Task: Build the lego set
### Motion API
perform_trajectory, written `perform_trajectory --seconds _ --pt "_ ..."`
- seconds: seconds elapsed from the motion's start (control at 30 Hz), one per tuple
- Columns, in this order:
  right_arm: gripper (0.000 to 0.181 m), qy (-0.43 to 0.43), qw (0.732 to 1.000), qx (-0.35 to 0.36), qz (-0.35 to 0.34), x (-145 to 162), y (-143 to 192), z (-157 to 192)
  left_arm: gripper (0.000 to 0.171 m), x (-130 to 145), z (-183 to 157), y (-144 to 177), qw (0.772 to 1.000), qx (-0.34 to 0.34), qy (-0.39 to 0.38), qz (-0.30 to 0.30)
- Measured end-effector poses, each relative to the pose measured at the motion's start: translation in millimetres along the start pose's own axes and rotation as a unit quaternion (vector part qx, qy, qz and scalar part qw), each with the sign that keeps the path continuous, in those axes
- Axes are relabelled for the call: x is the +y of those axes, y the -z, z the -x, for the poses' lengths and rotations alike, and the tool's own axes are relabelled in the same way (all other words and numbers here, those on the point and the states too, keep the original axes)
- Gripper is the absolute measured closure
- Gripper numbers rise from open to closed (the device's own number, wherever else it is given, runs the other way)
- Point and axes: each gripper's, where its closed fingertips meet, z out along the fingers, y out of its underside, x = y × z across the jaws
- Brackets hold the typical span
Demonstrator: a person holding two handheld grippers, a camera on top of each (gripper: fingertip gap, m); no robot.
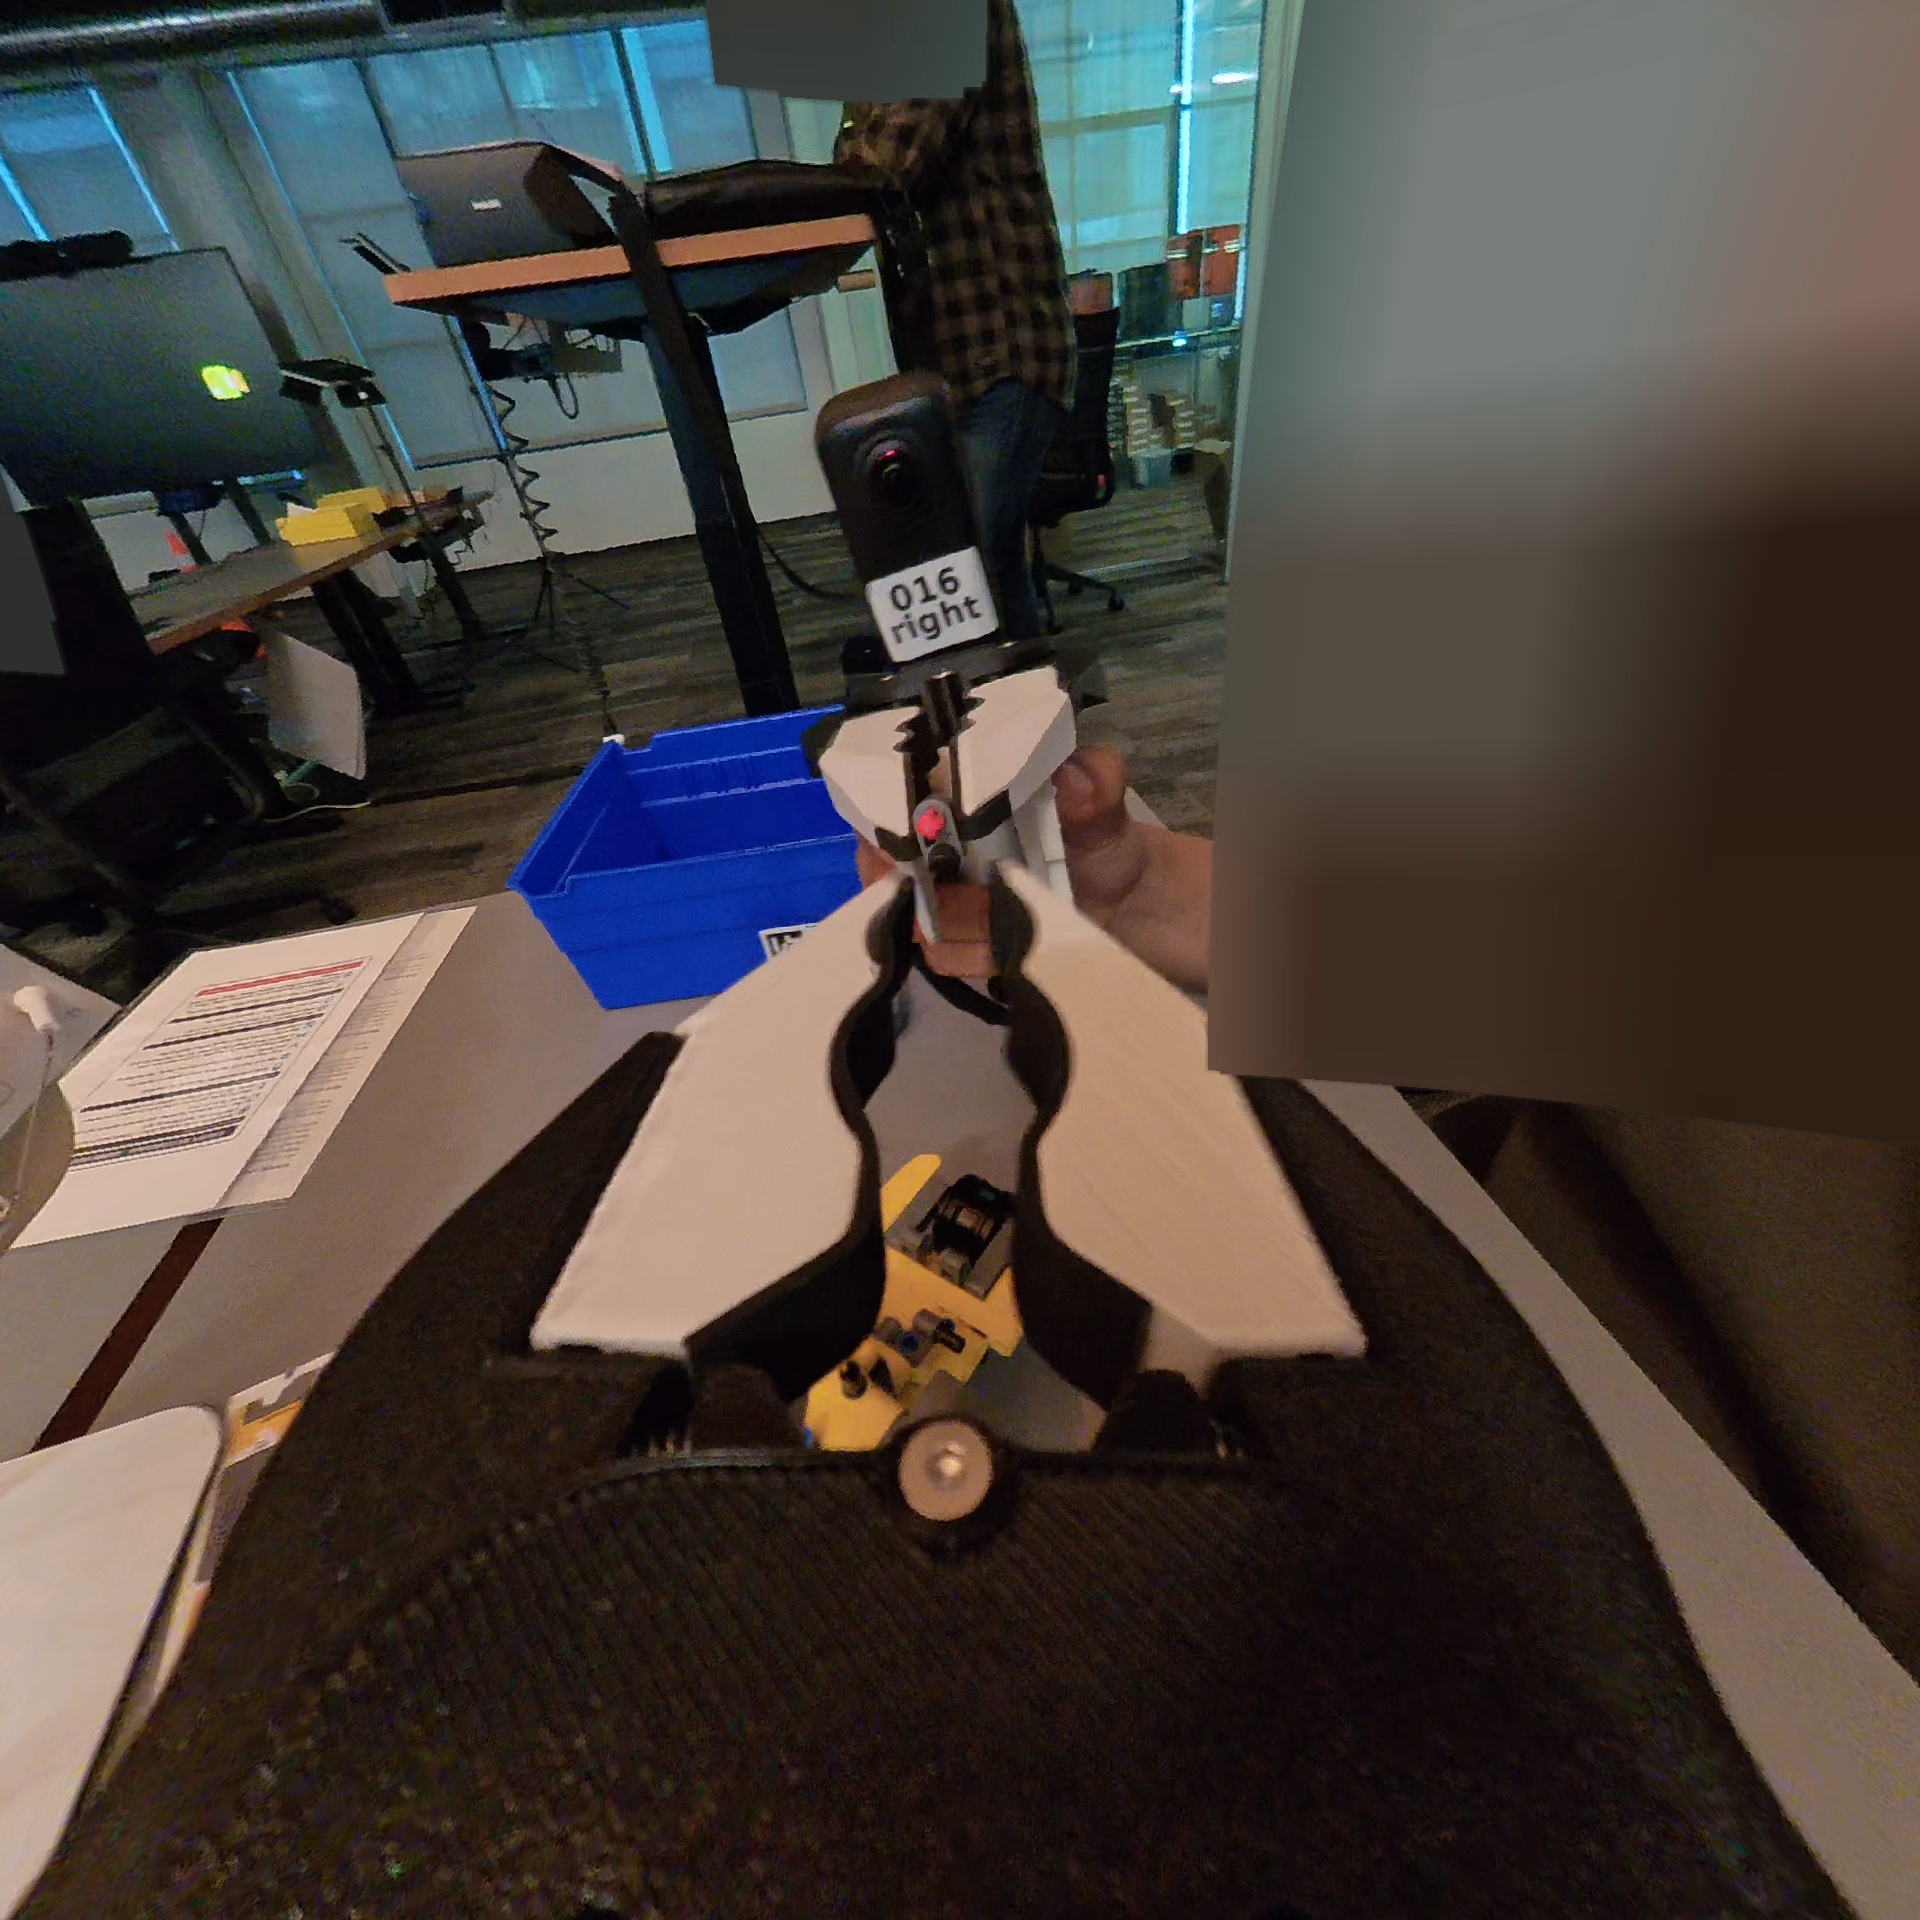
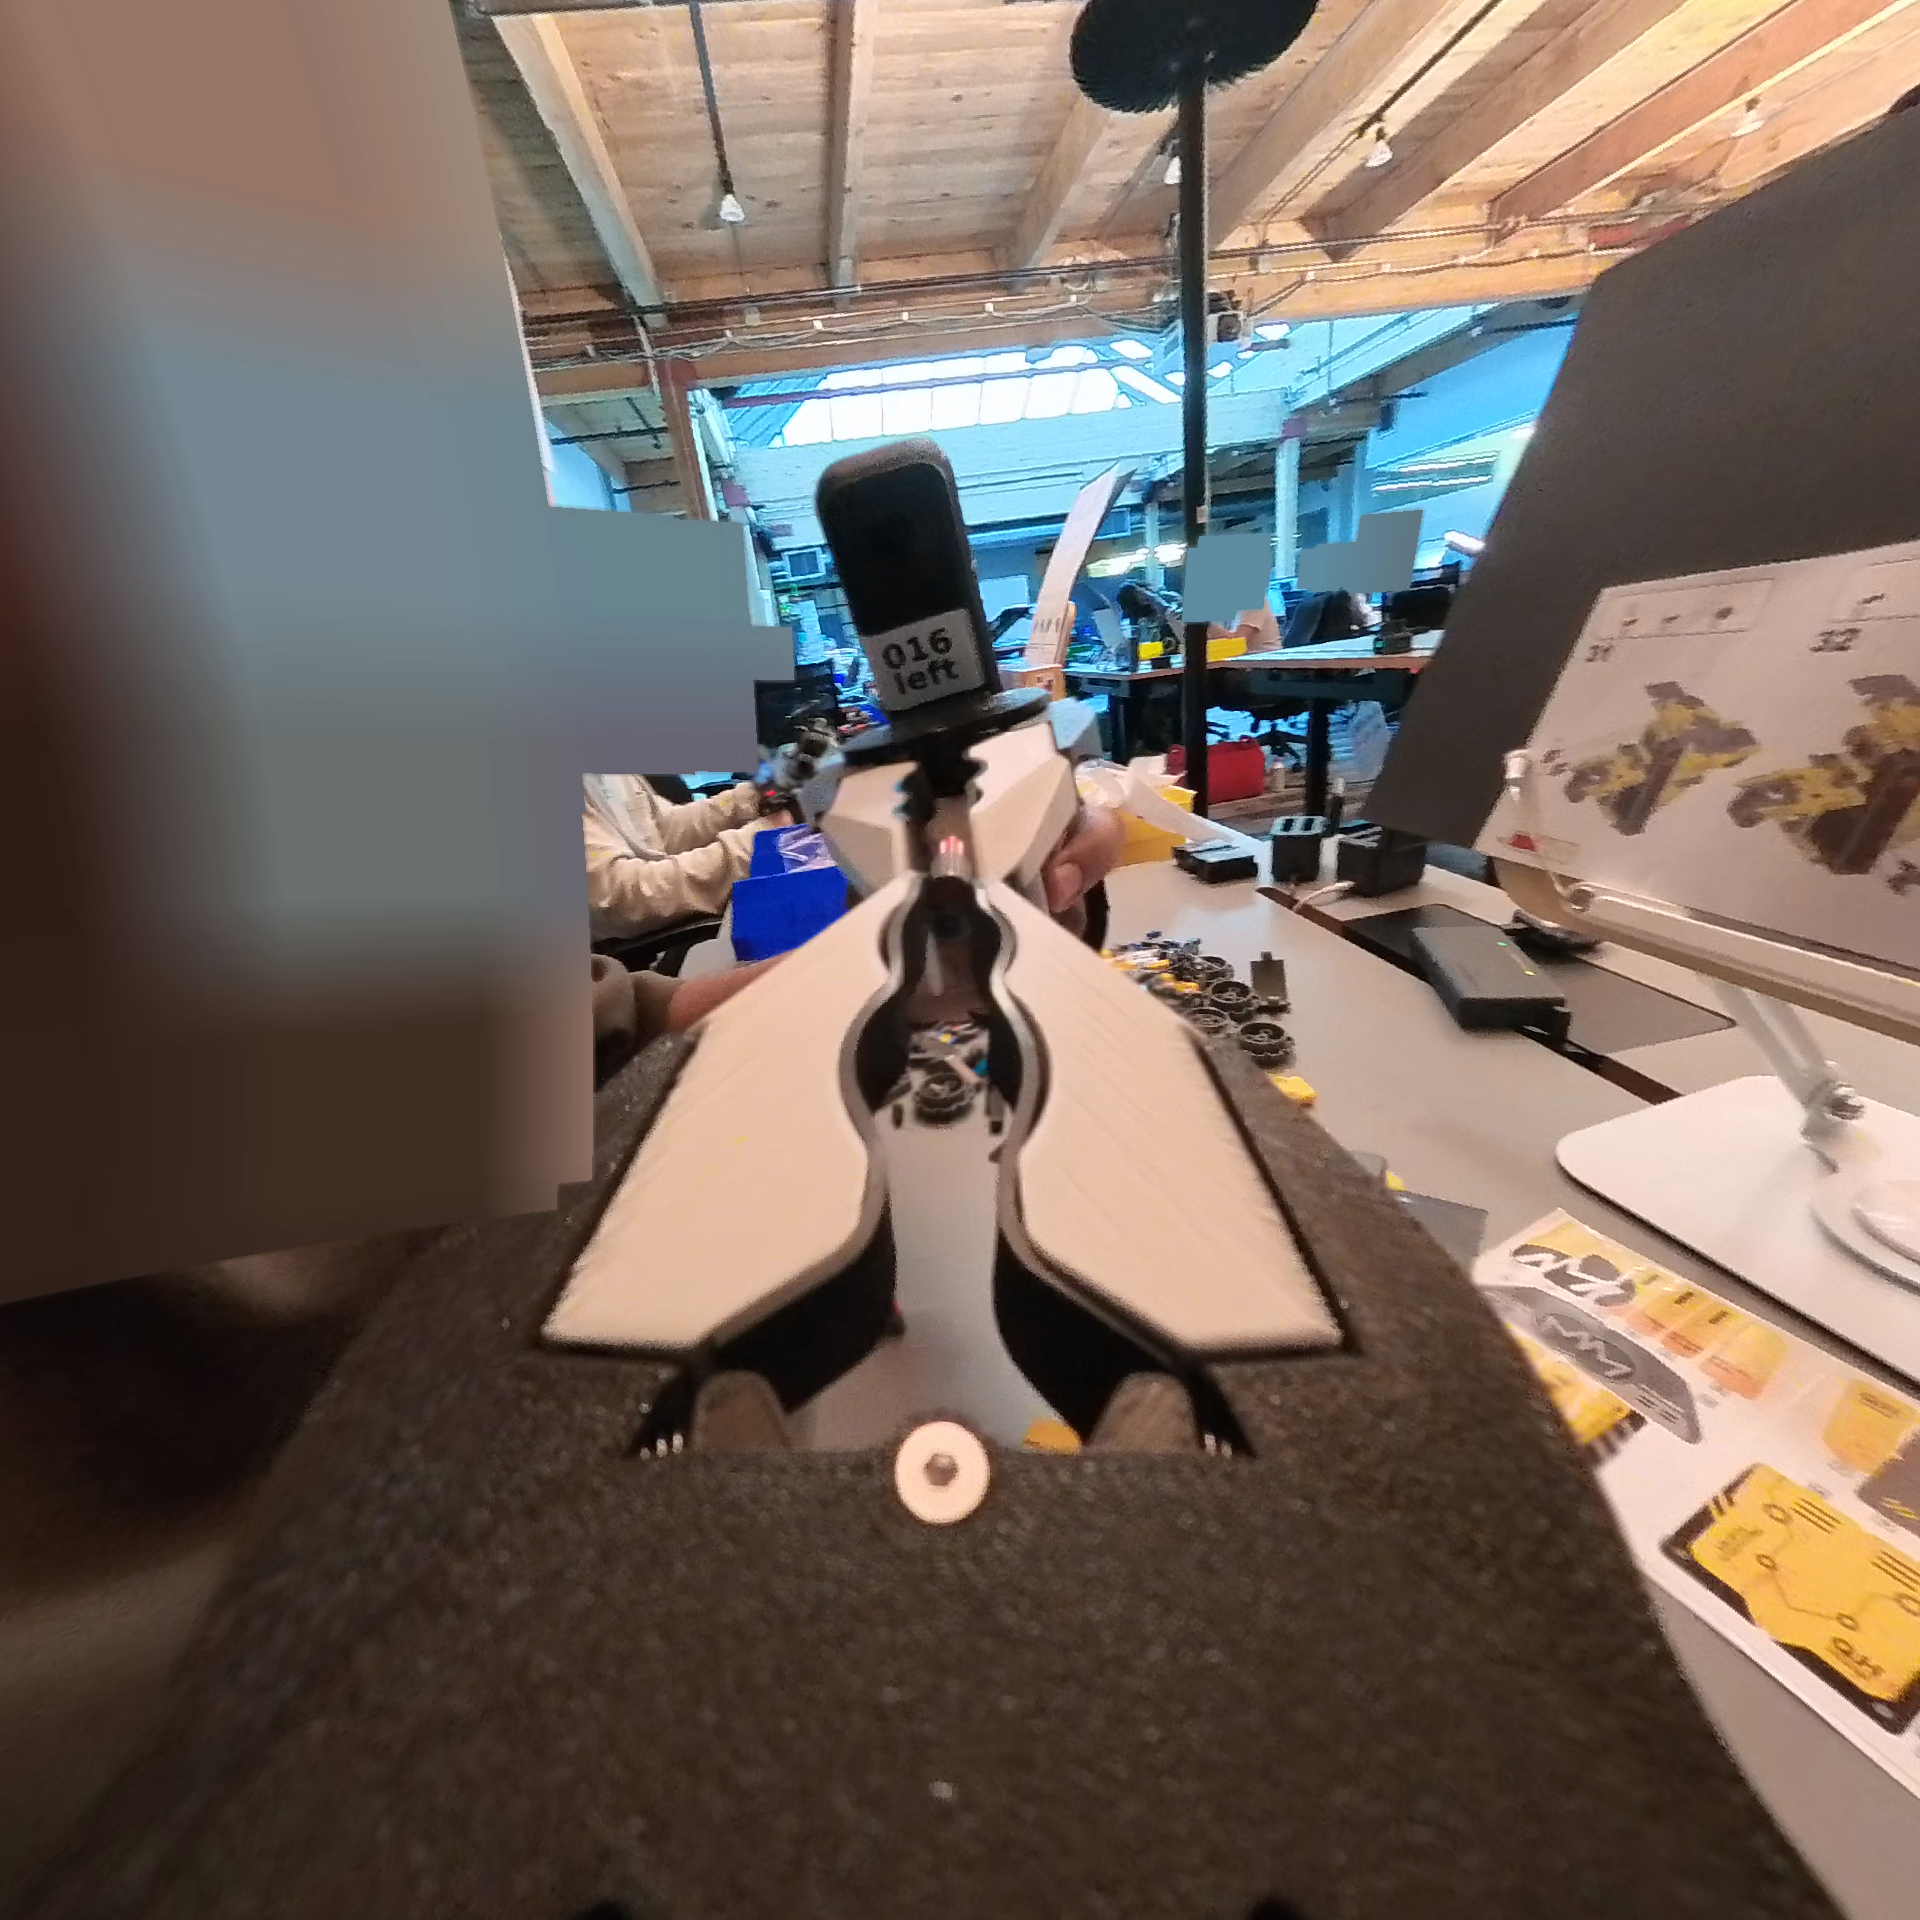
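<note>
Both grippers meet tip to tip: left gripper (image 1: 951, 894) and right gripper (image 2: 951, 914) each pinch one small grey-and-red pin (image 1: 932, 831). Yellow model (image 1: 930, 1309) lies at 6 o'clock. Risk: misaligned pulling could drop the pin.

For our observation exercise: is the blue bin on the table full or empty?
Empty as far as shown: the blue bin in the left wrist view shows bare inner walls, though the claw hides part of its floor.

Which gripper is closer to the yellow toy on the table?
Left. The left gripper hangs right over the yellow toy, which shows down between its fingers. The right gripper is farther off, past the left one's tips, facing it.
</note>
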Motion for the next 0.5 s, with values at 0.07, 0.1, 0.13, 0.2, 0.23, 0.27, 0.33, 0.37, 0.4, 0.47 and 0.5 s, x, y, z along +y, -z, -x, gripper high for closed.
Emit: perform_trajectory --seconds 0.07,0.1,0.13,0.2,0.23,0.27,0.33,0.37,0.4,0.47,0.5 --pt "0.175 -0.002 1.000 0.025 -0.002 -2 3 -8 0.141 1 6 1 1.000 -0.018 -0.005 0.007" --pt "0.174 -0.007 0.999 0.038 -0.002 -2 6 -13 0.134 3 9 2 0.999 -0.027 -0.007 0.017" --pt "0.175 -0.014 0.998 0.053 0.001 -1 8 -20 0.129 7 14 3 0.999 -0.040 -0.007 0.033" --pt "0.175 -0.031 0.994 0.100 0.031 11 13 -39 0.127 26 32 5 0.992 -0.084 0.009 0.098" --pt "0.175 -0.042 0.989 0.131 0.061 22 15 -51 0.129 42 44 8 0.983 -0.111 0.029 0.146" --pt "0.175 -0.051 0.981 0.162 0.091 36 18 -63 0.128 60 55 13 0.970 -0.138 0.056 0.194" --pt "0.175 -0.070 0.971 0.185 0.132 57 18 -73 0.130 85 65 19 0.951 -0.160 0.099 0.246" --pt "0.175 -0.080 0.969 0.185 0.145 65 16 -74 0.129 91 66 20 0.947 -0.161 0.117 0.251" --pt "0.175 -0.082 0.967 0.186 0.155 71 14 -73 0.127 95 65 19 0.944 -0.160 0.137 0.255" --pt "0.175 -0.062 0.960 0.205 0.179 80 14 -74 0.119 104 65 20 0.933 -0.164 0.167 0.275" --pt "0.175 -0.044 0.956 0.217 0.191 83 15 -75 0.113 108 67 23 0.926 -0.175 0.171 0.289"
